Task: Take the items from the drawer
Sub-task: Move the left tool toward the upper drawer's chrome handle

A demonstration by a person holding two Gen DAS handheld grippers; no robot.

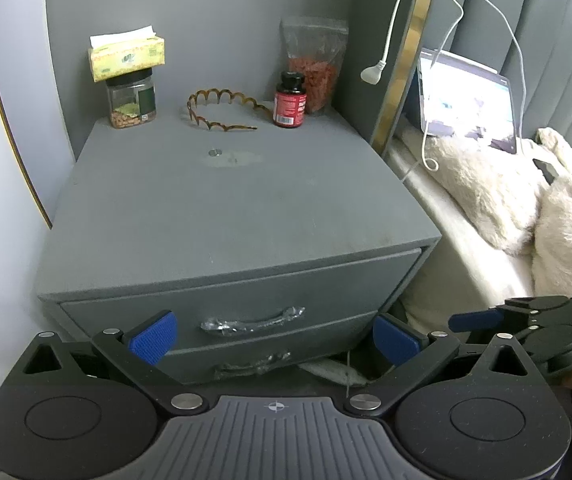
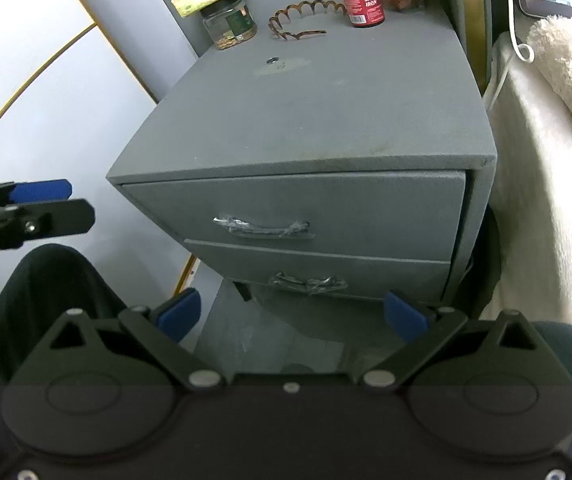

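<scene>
Both drawers are closed: the left tool (image 1: 274, 338), spread wide and empty, should square up on the top drawer's handle (image 1: 252, 322) at lower centre, while the right tool (image 2: 292, 316) waits wide.

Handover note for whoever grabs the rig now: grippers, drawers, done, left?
Left gripper: open, empty, in front of the top drawer handle.
Right gripper: open, empty, low in front of the nightstand.
Top drawer and bottom drawer: both shut.
Done: nothing yet.
Left: pull a drawer open, take the items out. Contents not visible.
</scene>
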